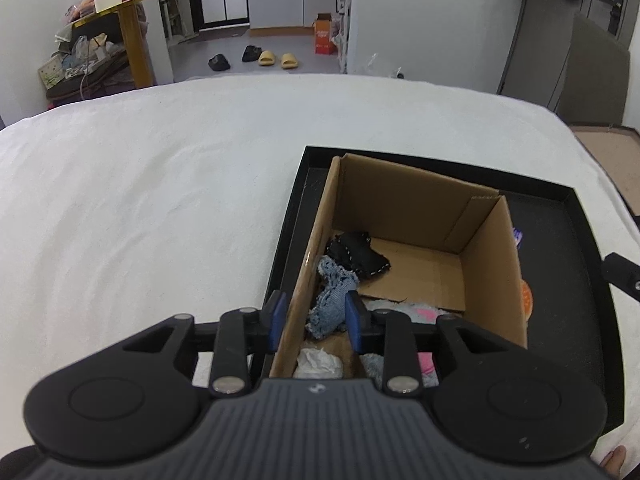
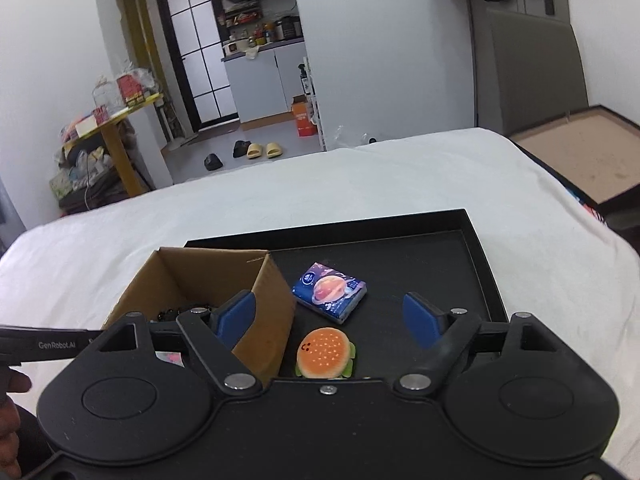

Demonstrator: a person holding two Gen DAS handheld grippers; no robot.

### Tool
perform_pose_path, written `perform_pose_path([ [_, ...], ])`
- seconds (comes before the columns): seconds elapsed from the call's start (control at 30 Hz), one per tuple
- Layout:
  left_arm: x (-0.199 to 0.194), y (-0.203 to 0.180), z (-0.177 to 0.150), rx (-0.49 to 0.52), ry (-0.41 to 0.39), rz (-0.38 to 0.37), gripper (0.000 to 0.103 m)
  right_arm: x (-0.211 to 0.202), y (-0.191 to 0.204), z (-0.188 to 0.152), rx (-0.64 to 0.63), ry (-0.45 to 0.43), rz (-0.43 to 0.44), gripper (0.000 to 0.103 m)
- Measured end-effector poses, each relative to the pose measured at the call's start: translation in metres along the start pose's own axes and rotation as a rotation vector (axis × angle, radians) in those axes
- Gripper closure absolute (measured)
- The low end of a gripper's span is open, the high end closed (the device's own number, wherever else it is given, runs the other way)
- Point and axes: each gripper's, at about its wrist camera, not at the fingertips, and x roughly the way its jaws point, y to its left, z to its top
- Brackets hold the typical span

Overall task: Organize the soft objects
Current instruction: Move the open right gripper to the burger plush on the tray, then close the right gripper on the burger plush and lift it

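Note:
A brown cardboard box point(image 1: 404, 200) stands in the left part of a black tray point(image 1: 576, 240) on a white bed. In the box lie a black cloth point(image 1: 360, 256), a denim scrap point(image 1: 334, 300), a white crumpled piece point(image 1: 320, 362) and a pink and pale blue fluffy item point(image 1: 404, 312). My left gripper point(image 1: 316, 320) straddles the box's left wall, one pad outside and one inside beside the denim, neither pressing. My right gripper point(image 2: 328, 318) stands wide open above the tray point(image 2: 472, 264), over a hamburger plush point(image 2: 326, 354) and a blue tissue pack point(image 2: 330, 292) beside the box point(image 2: 264, 320).
The white sheet point(image 1: 160, 200) spreads wide to the left of and beyond the tray. The bed's far edge drops to a floor with slippers point(image 2: 264, 150) and a cluttered yellow table point(image 2: 112, 128). A hand point(image 2: 12, 388) shows at the left edge.

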Motion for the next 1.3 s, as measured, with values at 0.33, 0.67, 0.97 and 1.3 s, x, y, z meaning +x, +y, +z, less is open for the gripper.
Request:
perform_pose_path([
  [0.33,0.001,-0.009,0.007,0.010,-0.006,0.060,0.053,0.015,-0.023,-0.014,0.056,0.032,-0.081,0.020],
  [0.67,-0.006,-0.018,0.008,0.003,-0.018,0.090,0.051,0.028,-0.040,-0.027,0.101,0.080,-0.101,0.021],
  [0.97,0.002,-0.020,0.006,0.006,-0.008,0.096,0.051,0.056,-0.038,-0.027,0.120,0.136,-0.003,0.022],
  [1.3,0.021,-0.015,0.009,-0.015,0.005,0.088,0.050,0.096,-0.030,-0.035,0.140,0.249,0.090,0.034],
])
